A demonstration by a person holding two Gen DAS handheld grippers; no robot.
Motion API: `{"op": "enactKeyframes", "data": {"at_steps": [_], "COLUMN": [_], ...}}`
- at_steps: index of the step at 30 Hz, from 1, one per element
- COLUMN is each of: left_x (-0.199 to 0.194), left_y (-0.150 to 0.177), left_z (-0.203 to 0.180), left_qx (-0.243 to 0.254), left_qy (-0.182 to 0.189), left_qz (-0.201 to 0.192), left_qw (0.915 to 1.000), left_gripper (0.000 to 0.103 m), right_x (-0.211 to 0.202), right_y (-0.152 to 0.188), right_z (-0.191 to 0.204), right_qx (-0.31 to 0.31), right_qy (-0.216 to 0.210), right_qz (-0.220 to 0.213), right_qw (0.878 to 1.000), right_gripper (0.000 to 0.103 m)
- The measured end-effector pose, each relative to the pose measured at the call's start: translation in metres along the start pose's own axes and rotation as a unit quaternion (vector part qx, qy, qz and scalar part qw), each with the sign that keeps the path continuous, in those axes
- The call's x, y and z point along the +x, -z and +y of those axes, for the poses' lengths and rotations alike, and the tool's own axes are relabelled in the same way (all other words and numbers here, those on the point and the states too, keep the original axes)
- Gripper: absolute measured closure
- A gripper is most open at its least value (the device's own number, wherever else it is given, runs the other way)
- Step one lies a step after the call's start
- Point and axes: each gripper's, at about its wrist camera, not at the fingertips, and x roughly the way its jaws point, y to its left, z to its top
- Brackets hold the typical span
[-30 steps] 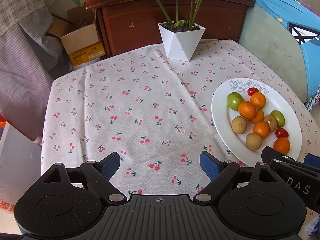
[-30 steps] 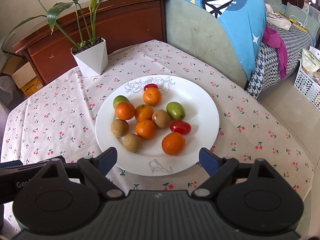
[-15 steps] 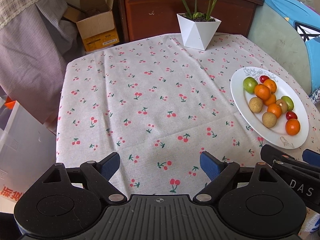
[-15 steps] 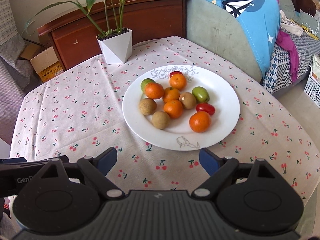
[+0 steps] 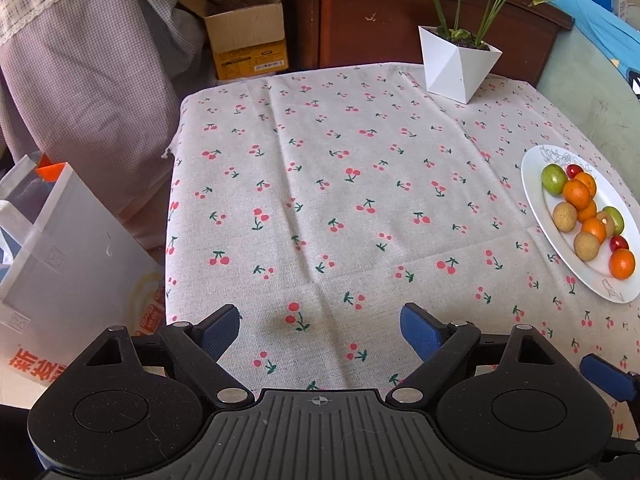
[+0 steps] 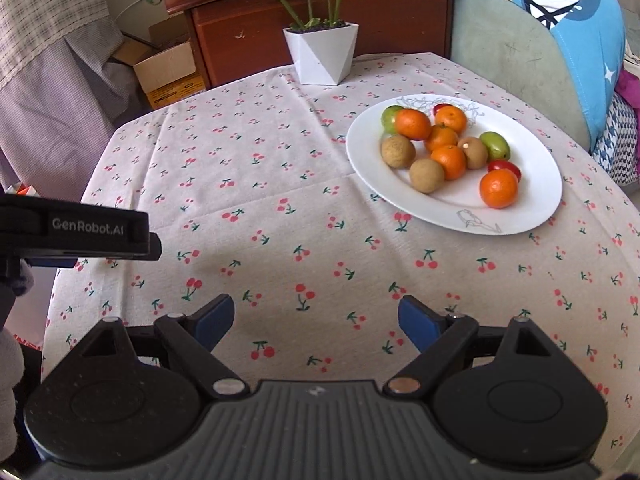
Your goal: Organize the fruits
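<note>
A white plate on the cherry-print tablecloth holds several mixed fruits: orange mandarins, brown round fruits, green fruits and small red ones. In the left wrist view the plate lies at the far right edge. My right gripper hovers open over bare cloth, near and left of the plate. My left gripper is open over the cloth's near-left part, nothing between its fingers. The left gripper's body shows at the left of the right wrist view.
A white faceted plant pot stands at the table's far edge before a wooden cabinet. A cardboard box and hanging cloth lie off the left; a white bag stands beside the table. A blue-covered seat is right.
Both grippers have drawn back toward the near side and left; the plate has slid right and farther off in both views. Both stay open and empty.
</note>
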Motion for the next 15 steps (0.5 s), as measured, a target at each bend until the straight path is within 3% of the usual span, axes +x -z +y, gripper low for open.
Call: {"op": "enactKeyframes", "data": {"at_steps": [5,10,15], "left_x": [0.003,0.005,0.006], "left_y": [0.0,0.0,-0.002], "left_z": [0.005,0.006,0.009], "left_qx": [-0.003,0.0,0.0], "left_qy": [0.001,-0.001,-0.007], "left_qz": [0.002,0.0,-0.006], "left_qw": [1.0,1.0,1.0], "left_gripper": [0.013,0.012,0.011], "right_x": [0.008,0.017,0.025], "right_y": [0.002,0.004,0.003], "right_z": [0.012,0.02,0.02], "right_qx": [-0.026,-0.047,-0.043], "right_qy": [-0.001,0.008,0.011], "right_qz": [-0.017,-0.034,-0.063], "right_qw": [1.0,0.998,0.997], "right_gripper": [0.013,0.001,0.001]}}
